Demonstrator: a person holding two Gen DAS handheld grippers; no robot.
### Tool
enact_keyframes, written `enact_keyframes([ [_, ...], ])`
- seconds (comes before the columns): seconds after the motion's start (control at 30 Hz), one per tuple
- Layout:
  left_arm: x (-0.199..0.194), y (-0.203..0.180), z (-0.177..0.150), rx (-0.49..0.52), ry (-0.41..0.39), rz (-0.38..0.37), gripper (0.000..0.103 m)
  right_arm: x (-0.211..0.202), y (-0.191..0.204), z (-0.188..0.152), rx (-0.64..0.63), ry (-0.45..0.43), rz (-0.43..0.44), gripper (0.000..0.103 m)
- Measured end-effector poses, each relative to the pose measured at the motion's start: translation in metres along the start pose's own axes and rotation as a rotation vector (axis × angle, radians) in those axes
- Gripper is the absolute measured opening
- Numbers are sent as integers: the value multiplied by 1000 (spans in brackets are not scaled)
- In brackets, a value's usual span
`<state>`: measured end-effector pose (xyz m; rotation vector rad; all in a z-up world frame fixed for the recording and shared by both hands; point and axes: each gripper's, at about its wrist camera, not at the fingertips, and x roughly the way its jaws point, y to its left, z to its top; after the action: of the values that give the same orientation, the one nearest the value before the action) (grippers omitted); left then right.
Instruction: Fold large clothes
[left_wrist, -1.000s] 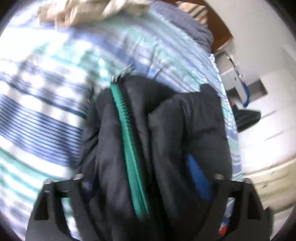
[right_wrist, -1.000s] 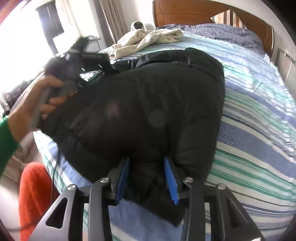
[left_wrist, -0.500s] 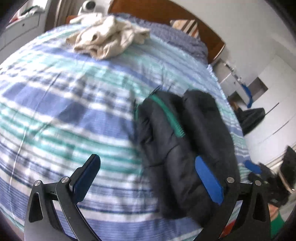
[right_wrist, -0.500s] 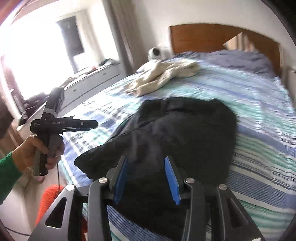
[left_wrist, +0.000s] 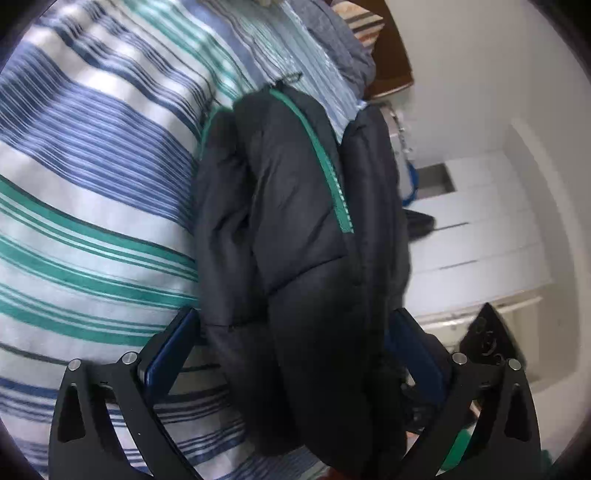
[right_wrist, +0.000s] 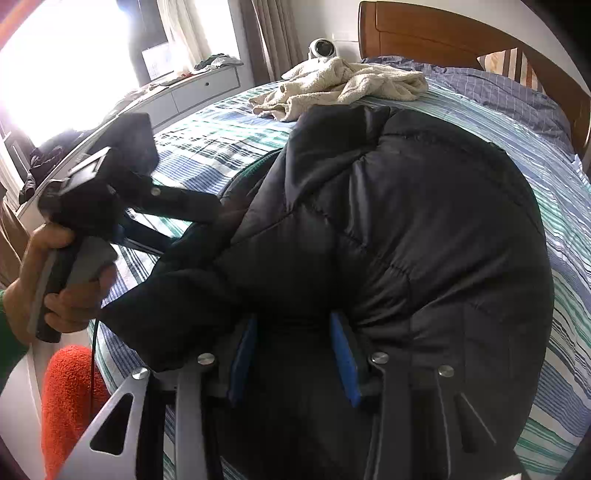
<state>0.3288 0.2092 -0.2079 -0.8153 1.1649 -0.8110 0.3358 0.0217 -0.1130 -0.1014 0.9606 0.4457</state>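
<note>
Now the jacket (left_wrist: 295, 258) lies between the left gripper (left_wrist: 291, 354) jaws — wide.

black jacket (left_wrist: 295, 229), green zipper (left_wrist: 325, 162)

**Daylight, window glare and fisheye warp**

Strong daylight floods in from the window (right_wrist: 55, 55) at upper left of the right wrist view, blown out to pure white; the black jacket (right_wrist: 406, 240) reads dim, its quilting faint; the left gripper (right_wrist: 207, 210) is motion-smeared; the striped bedsheet (left_wrist: 92, 184) is soft and bowed; black vignette rings both views.
</note>
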Motion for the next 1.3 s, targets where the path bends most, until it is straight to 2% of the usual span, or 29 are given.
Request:
enact_keyframes([
  [0.07, 1, -3, 1, 9, -12, -61, 102, -2, -1, 2, -3, -1, 1, 42],
  [0.13, 8, -6, 9, 6, 5, -89, 102, -4, -4, 2, -1, -7, 2, 42],
  [0.17, 15, -8, 15, 11, 21, -75, 102, -4, -4, 1, 2, -10, 2, 42],
  [0.23, 33, -15, 29, 45, 53, -1, 102, -3, -4, 0, 1, -14, 0, 42],
  [0.3, 52, -19, 42, 58, 76, 110, 103, -3, -1, -2, -13, -17, -10, 42],
  [0.4, 72, -19, 49, 47, 117, 180, 103, -3, -4, -5, -7, -31, -8, 42],
  [0.47, 76, -20, 47, 55, 120, 202, 103, -9, -10, -8, 29, -48, 29, 42],
  [0.6, 81, -25, 42, 82, 107, 224, 102, -42, -41, -14, 182, -62, 135, 43],
  [0.67, 84, -26, 42, 85, 101, 227, 103, -74, -75, -29, 290, -145, 169, 50],
  [0.7, 85, -30, 38, 87, 102, 228, 103, -86, -91, -37, 327, -179, 153, 68],
  [0.73, 86, -29, 37, 87, 104, 229, 103, -97, -112, -48, 365, -203, 90, 91],
  [0.77, 81, -26, 33, 87, 106, 227, 103, -101, -132, -58, 388, -201, 16, 96],
  [0.8, 82, -27, 33, 88, 106, 228, 103, -99, -155, -68, 416, -159, -37, 97],
  [0.83, 82, -27, 33, 88, 106, 229, 103, -95, -174, -78, 454, -116, -50, 97],
  [0.9, 84, -28, 35, 91, 101, 232, 103, -92, -196, -96, 518, -77, -32, 97],
  [0.97, 83, -30, 29, 95, 95, 237, 103, -90, -205, -111, 518, -43, -53, 97],
  [1.1, 67, -35, 17, 102, 88, 234, 103, -96, -185, -114, 350, 6, -231, 97],
  [1.2, 66, -35, 16, 104, 89, 225, 103, -113, -150, -95, 159, 66, -448, 96],
  [1.3, 63, -33, 14, 103, 89, 221, 103, -132, -134, -78, 8, 45, -604, 96],
])
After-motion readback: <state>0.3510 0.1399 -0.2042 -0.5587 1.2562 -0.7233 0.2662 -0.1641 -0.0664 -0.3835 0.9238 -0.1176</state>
